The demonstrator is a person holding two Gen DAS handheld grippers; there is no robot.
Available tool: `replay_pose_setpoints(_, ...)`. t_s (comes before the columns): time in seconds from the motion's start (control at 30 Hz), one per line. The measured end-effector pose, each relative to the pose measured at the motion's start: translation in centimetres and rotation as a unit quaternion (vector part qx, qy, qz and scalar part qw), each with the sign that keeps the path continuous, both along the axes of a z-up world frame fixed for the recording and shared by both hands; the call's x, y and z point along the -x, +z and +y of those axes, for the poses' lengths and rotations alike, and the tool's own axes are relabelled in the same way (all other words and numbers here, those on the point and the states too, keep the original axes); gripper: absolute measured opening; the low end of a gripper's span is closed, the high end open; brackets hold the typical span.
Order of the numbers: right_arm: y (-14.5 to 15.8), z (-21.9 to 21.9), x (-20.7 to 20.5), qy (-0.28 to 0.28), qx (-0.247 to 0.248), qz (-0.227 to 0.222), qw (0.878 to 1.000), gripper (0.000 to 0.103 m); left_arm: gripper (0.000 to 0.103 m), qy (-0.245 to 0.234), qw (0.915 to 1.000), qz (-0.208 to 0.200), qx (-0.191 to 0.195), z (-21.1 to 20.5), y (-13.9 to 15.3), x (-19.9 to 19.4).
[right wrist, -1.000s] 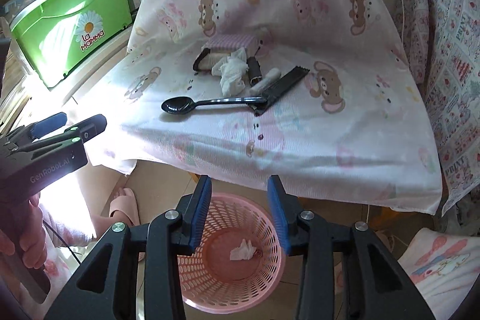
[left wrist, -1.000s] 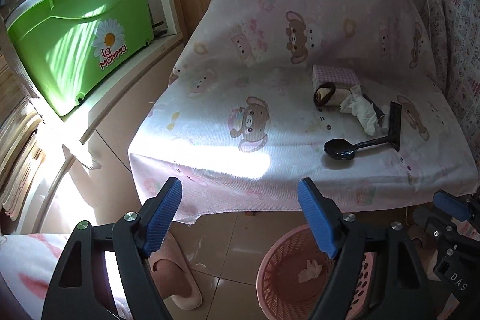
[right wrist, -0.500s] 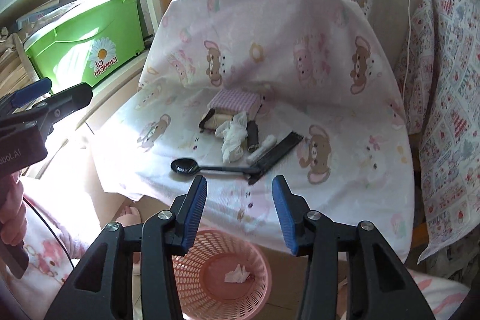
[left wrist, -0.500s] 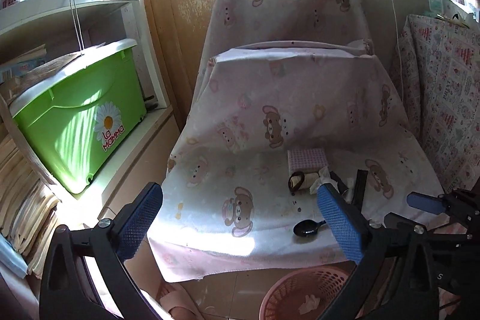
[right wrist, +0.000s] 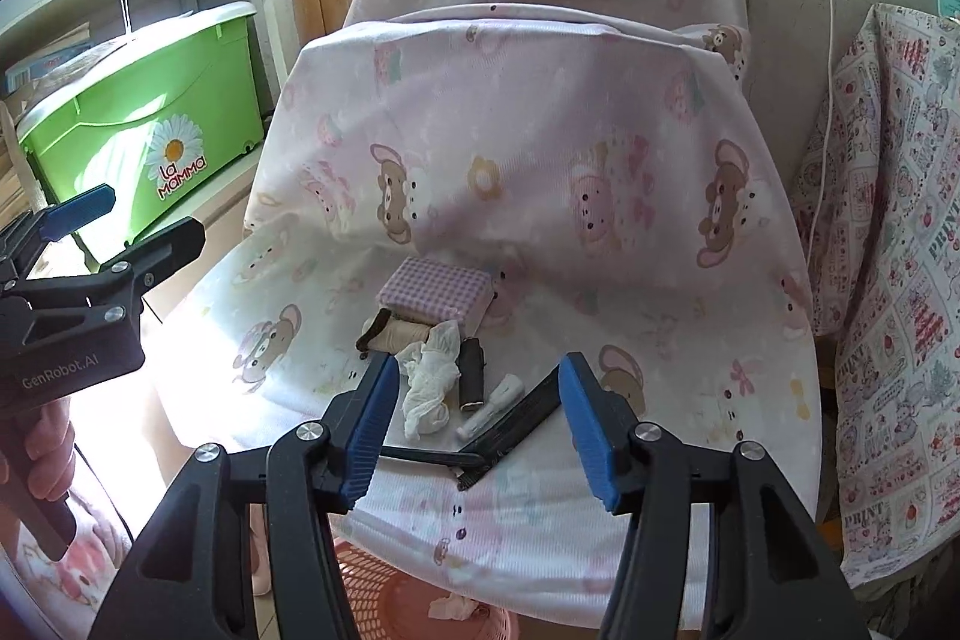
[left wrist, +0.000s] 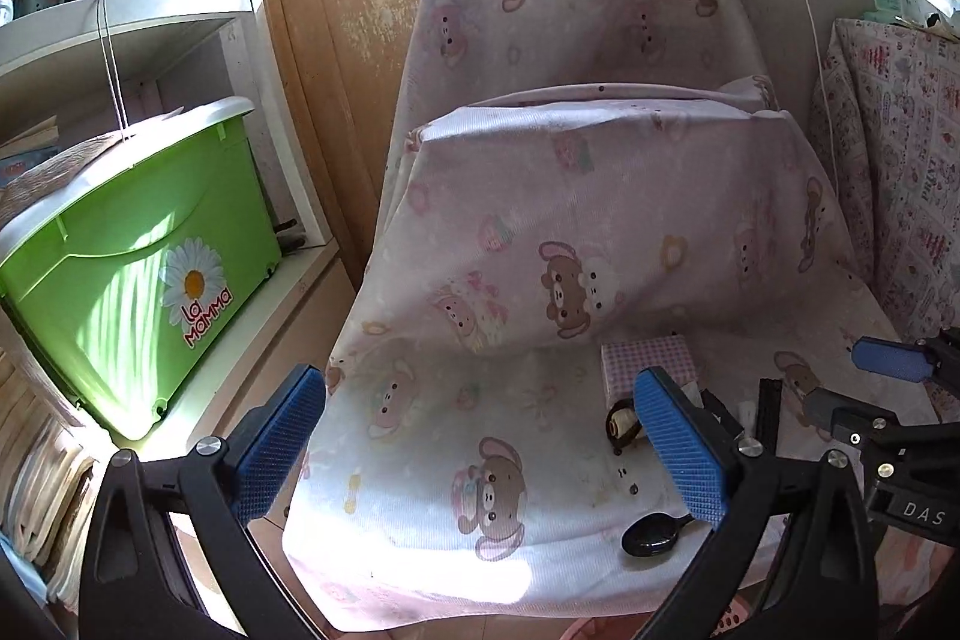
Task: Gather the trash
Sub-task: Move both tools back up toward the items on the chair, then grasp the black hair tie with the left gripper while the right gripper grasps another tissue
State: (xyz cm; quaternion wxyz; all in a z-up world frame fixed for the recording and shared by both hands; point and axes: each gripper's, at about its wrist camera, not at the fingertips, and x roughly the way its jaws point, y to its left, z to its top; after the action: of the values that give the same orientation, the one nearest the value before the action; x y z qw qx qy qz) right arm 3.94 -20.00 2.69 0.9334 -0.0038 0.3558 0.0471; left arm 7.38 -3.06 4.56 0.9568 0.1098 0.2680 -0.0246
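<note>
A chair draped in pink bear-print cloth (right wrist: 540, 148) holds the trash: a crumpled white tissue (right wrist: 429, 388), a black spoon (left wrist: 651, 535), a flat black wrapper (right wrist: 522, 415), a small dark tube (right wrist: 471, 379), a small white tube (right wrist: 492, 403), a beige roll (right wrist: 396, 334) and a pink checked box (right wrist: 435, 289). A pink basket (right wrist: 384, 592) under the seat's front edge has a tissue scrap (right wrist: 453, 607) in it. My left gripper (left wrist: 477, 400) hovers before the seat, wide open and empty. My right gripper (right wrist: 480, 370) hangs above the front edge, its jaws opening with nothing between them.
A green lidded box (left wrist: 138, 292) sits on a low white shelf at the left. A wooden door (left wrist: 372, 10) stands behind the chair. Patterned cloth (right wrist: 888, 280) covers furniture at the right. A person's hand (right wrist: 30, 454) grips the left tool's handle.
Both grippers have risen and tilted up, so the basket slid to the bottom edge. The left jaws spread wider, then held. The right jaws keep widening.
</note>
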Motion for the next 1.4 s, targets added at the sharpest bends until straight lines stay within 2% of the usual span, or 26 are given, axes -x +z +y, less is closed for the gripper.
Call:
replay_pose_setpoints(0.13, -1.9, 0.2, -0.8, -0.003, -0.002, 0.014, 1.000, 0.058, 0.102, -0.025, 0.9987, -0.028, -0.036, -0.6, -1.2, 0.4)
replay_pose_setpoints(0.27, -3.8, 0.2, -1.6, -0.008, 0.011, 0.030, 0.999, 0.060, 0.102, -0.035, 0.9988, -0.026, -0.023, -0.4, -1.5, 0.4)
replay_pose_setpoints(0.5, -4.7, -0.4, -2.5, -0.020, 0.005, 0.038, 0.999, 0.060, 0.102, -0.042, 0.9974, 0.049, 0.033, -0.4, -4.0, -1.6)
replay_pose_setpoints(0.63, -4.6, -0.3, -2.6, -0.016, 0.008, 0.036, 0.999, 0.061, 0.101, -0.056, 0.9955, 0.062, 0.043, -1.4, -5.1, -2.3)
replay_pose_setpoints(0.73, -4.6, -0.4, -2.6, -0.012, 0.008, 0.037, 0.999, 0.063, 0.086, -0.071, 0.9934, 0.076, 0.049, -2.1, -5.8, -2.8)
replay_pose_setpoints(0.8, -4.5, -0.5, -2.6, -0.012, 0.006, 0.038, 0.999, 0.064, 0.070, -0.080, 0.9913, 0.088, 0.058, -2.6, -6.2, -3.2)
replay_pose_setpoints(0.93, -5.0, -1.1, -3.2, -0.024, -0.005, 0.049, 0.999, 0.068, 0.062, -0.103, 0.9832, 0.109, 0.104, -3.1, -7.0, -4.0)
replay_pose_setpoints(1.0, -5.3, -1.4, -3.7, -0.028, -0.008, 0.055, 0.998, 0.068, 0.050, -0.104, 0.9817, 0.120, 0.105, -3.6, -7.6, -4.5)
replay_pose_setpoints(1.07, -5.3, -1.6, -3.8, -0.034, -0.008, 0.052, 0.998, 0.068, 0.045, -0.102, 0.9810, 0.129, 0.103, -4.1, -8.2, -5.1)
replay_pose_setpoints(1.4, -4.9, -1.3, -3.5, -0.023, -0.013, 0.052, 0.998, 0.068, 0.036, -0.087, 0.9746, 0.161, 0.128, -4.5, -10.2, -7.0)
